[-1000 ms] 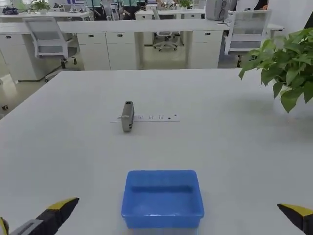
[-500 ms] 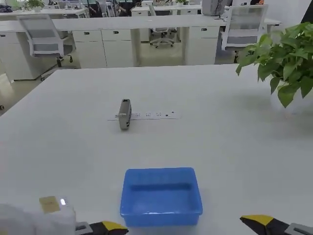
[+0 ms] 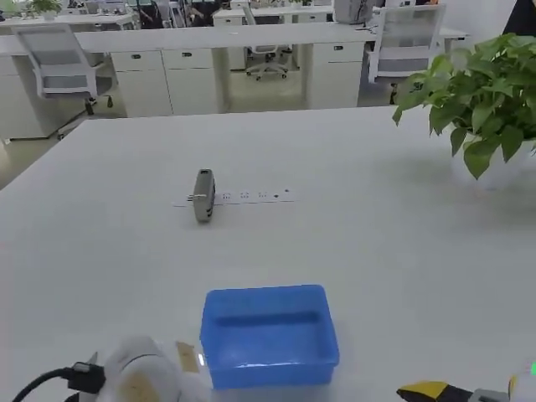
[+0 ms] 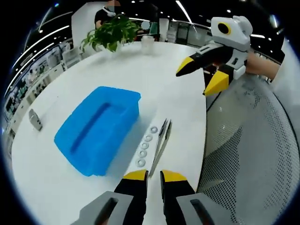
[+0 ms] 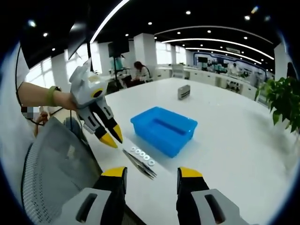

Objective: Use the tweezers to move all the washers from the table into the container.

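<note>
Washers [image 4: 145, 146] lie on table [image 3: 377, 234] beside blue container [image 3: 272, 373].

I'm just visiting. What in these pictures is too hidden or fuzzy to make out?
Right gripper, head view: cut off by the bottom edge.
Washers, left gripper view: too small to count surely, four or five.
Grey object on the table, head view: too small to identify.
Container floor, head view: near part hidden by its front wall.

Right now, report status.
Left claw barely open, right claw open, both empty. Tweezers and row of washers on table beside container. Nothing in the way.
</note>
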A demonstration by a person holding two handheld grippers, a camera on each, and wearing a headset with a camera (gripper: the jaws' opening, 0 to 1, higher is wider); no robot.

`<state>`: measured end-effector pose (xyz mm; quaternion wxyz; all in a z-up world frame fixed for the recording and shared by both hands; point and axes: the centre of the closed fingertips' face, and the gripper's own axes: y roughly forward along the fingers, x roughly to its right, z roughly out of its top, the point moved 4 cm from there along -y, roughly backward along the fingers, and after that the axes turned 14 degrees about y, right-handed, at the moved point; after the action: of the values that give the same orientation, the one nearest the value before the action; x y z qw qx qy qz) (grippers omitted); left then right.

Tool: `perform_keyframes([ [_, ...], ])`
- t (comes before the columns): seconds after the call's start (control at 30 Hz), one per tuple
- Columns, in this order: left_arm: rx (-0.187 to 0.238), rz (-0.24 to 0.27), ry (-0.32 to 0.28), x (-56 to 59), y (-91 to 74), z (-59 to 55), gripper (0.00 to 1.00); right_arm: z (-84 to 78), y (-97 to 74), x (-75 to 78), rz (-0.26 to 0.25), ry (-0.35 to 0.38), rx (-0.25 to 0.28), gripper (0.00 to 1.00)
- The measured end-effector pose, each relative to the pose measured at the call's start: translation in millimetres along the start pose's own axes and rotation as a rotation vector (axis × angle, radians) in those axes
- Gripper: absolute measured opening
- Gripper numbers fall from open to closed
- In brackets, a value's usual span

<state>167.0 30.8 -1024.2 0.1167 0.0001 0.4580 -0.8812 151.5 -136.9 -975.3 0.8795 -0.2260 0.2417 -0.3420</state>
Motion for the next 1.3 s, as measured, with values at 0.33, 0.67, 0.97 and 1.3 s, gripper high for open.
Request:
perform_keyframes([
  [0.33,-0.140,-0.053,0.157,-6.8,17.5,-6.8,0.03,-8.7,-0.8,5.6,-0.028,0.018,-0.047,0.33],
  [0.67,-0.182,-0.096,0.243,-2.3,23.5,-6.9,0.00,-13.3,-2.2,22.2,-0.077,0.077,-0.062,0.32],
  [0.97,-0.198,-0.116,0.315,-3.3,23.8,-5.7,0.00,-12.2,2.9,30.8,-0.073,0.151,-0.052,0.27],
  [1.3,-0.200,-0.109,0.329,-3.2,25.2,-5.6,0.00,-7.5,40.5,18.9,0.015,-0.001,-0.128,0.21],
])
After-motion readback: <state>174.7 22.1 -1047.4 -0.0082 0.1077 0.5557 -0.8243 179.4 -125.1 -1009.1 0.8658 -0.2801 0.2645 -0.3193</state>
